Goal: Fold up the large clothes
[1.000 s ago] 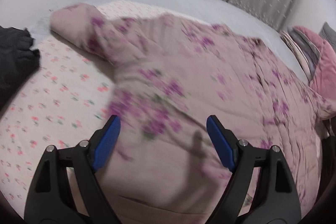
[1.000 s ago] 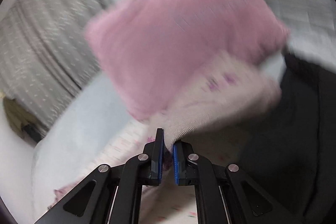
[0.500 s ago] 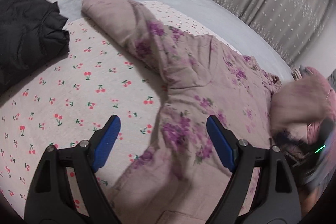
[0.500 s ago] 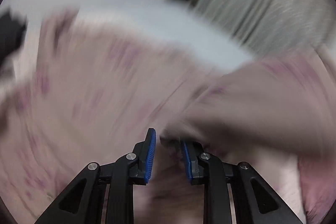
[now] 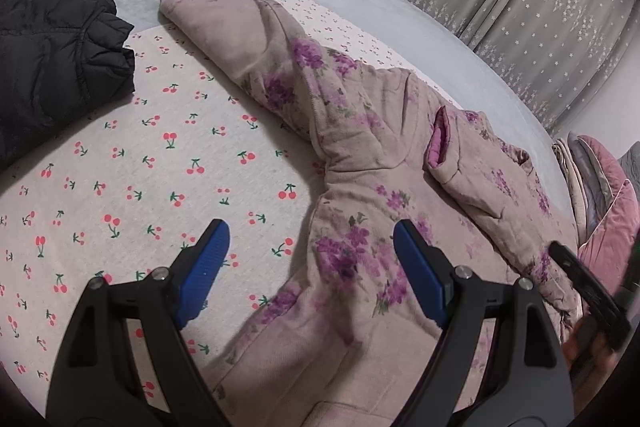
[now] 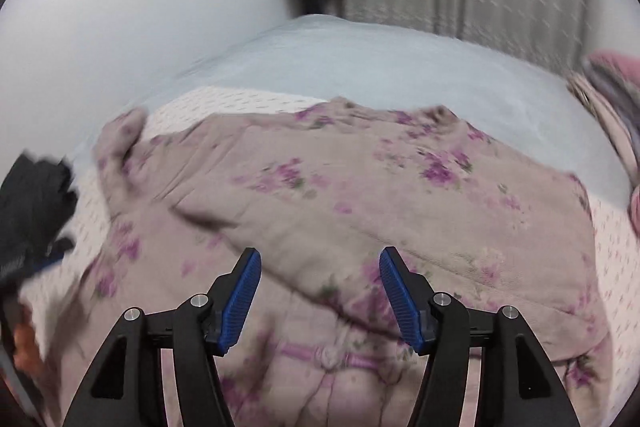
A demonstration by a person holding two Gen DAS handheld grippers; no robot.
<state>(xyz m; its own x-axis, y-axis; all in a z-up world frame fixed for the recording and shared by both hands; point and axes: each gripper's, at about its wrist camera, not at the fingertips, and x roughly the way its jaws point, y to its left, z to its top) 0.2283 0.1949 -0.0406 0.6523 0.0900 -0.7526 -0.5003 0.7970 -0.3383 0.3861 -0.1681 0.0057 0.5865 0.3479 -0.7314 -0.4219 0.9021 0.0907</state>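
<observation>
Right gripper (image 6: pixel 320 291) has let go of the floral jacket (image 6: pixel 360 195).

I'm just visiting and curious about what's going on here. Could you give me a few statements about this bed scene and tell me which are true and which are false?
1. Both grippers are open. True: the left gripper and right gripper hold nothing.
2. The floral jacket hangs on a hanger. False: it lies on the bed.
3. One sleeve is folded across the jacket's body. True.
4. The sheet has a cherry print. True.
5. The black jacket lies on top of the floral one. False: it sits apart, to the side.
</observation>
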